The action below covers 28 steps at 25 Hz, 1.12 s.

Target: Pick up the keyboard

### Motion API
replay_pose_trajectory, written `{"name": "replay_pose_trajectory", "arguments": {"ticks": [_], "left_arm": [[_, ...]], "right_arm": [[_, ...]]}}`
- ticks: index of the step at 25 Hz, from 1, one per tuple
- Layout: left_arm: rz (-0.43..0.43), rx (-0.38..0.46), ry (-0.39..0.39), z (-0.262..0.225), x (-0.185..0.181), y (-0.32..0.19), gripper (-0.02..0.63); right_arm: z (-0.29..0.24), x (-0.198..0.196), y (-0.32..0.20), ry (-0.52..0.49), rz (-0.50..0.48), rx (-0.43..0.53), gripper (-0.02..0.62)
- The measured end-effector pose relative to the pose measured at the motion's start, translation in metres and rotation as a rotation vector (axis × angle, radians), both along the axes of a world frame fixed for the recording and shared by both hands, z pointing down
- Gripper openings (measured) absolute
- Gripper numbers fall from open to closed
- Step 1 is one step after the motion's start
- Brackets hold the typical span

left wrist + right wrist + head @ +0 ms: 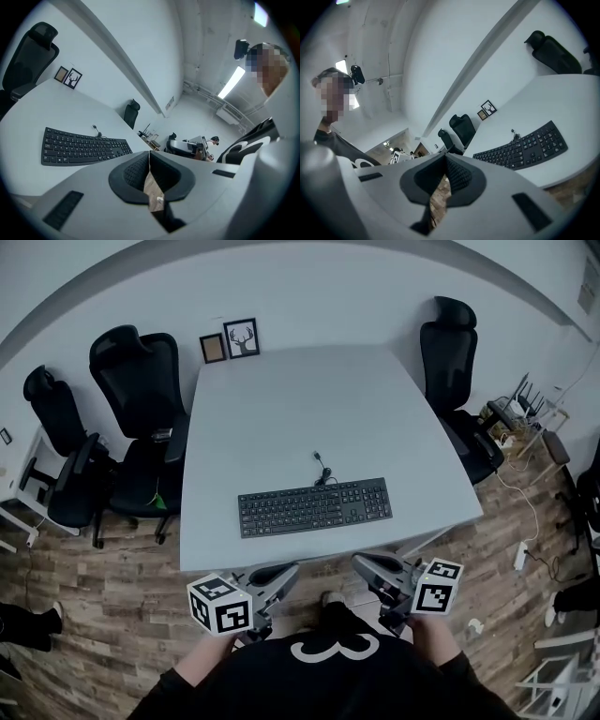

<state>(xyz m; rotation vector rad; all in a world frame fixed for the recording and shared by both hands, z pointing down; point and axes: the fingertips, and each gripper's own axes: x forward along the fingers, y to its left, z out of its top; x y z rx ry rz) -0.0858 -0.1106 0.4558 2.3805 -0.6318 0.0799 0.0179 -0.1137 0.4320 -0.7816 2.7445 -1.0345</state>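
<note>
- White table (281, 409) stands on a wood floor (112, 615), with black office chairs (141, 381) on both sides.
- Black keyboard (314, 507) lies flat near the table's front edge. Its long axis runs left to right along that edge, and the cable exits the rear side.
- Left gripper (284, 571) and right gripper (363, 562) are held just off the front edge, tips angled inward, clear of the keyboard. Both jaw pairs are closed together, with nothing between them.
- Black shirt (333, 681) bears a white "3"; key legends are illegible.

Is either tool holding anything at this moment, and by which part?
Nothing is held. The left tool and the right tool are shut and empty; the keyboard lies untouched on the table.
</note>
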Motion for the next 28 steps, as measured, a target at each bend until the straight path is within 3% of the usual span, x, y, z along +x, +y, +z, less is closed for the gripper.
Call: {"name": "replay_pose_trajectory", "arguments": {"ticks": [9,19,28], "left_arm": [[-0.042,-0.020,0.011,-0.005,0.005,-0.045,0.015],[-0.119,-0.048,-0.053,0.006,0.003,-0.098,0.015],[-0.228,-0.036,-0.092,0.013,-0.018,-0.144,0.017]], "right_arm": [[-0.004,0.013,-0.052,-0.030,-0.030,-0.016,0.008],[-0.012,0.020,-0.101,-0.098,-0.084,0.003,0.009],[0.007,0.041,-0.140,-0.042,-0.079,-0.010,0.011]]}}
